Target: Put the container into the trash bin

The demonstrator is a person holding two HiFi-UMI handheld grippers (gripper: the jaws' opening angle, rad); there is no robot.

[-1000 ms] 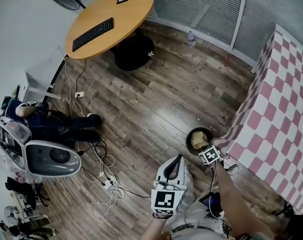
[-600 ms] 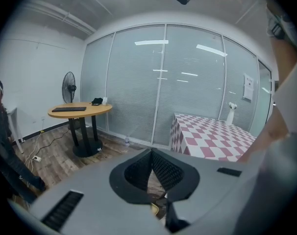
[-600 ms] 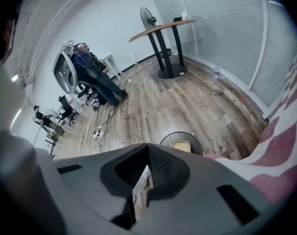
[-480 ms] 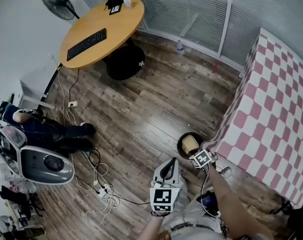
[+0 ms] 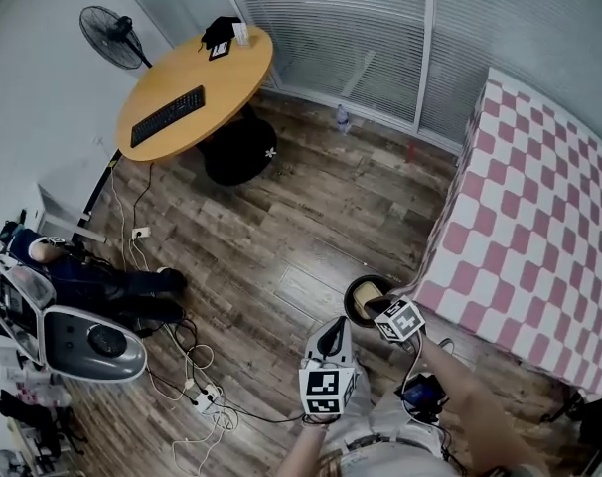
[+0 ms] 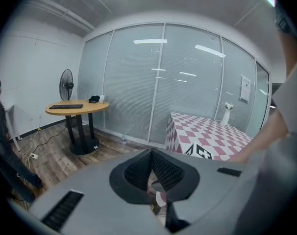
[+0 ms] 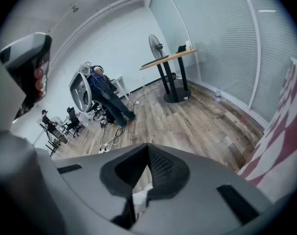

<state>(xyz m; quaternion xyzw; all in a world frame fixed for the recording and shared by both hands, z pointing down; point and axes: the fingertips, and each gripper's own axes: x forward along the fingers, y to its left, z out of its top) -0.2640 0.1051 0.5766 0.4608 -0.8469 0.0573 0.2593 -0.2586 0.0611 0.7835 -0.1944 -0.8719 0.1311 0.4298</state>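
Note:
A small black trash bin (image 5: 349,302) stands on the wood floor by the corner of the checked table. A tan container (image 5: 368,295) lies inside it. In the head view my right gripper (image 5: 379,307), with its marker cube, hovers over the bin's near right rim. Its jaws meet at the tips in the right gripper view (image 7: 147,146), shut with nothing between them. My left gripper (image 5: 332,338) is just left of the bin and points toward it. In the left gripper view (image 6: 151,152) its jaws touch at the tips, shut and holding nothing.
A table with a pink and white checked cloth (image 5: 539,227) fills the right side. At the far left stands a round wooden table (image 5: 197,78) with a keyboard. A person sits in a chair (image 5: 82,331) at the left, with cables and a power strip (image 5: 204,397) nearby.
My right gripper has risen above the bin and its jaws have shut. The container stays in the bin. The left gripper has drifted slightly toward the bin.

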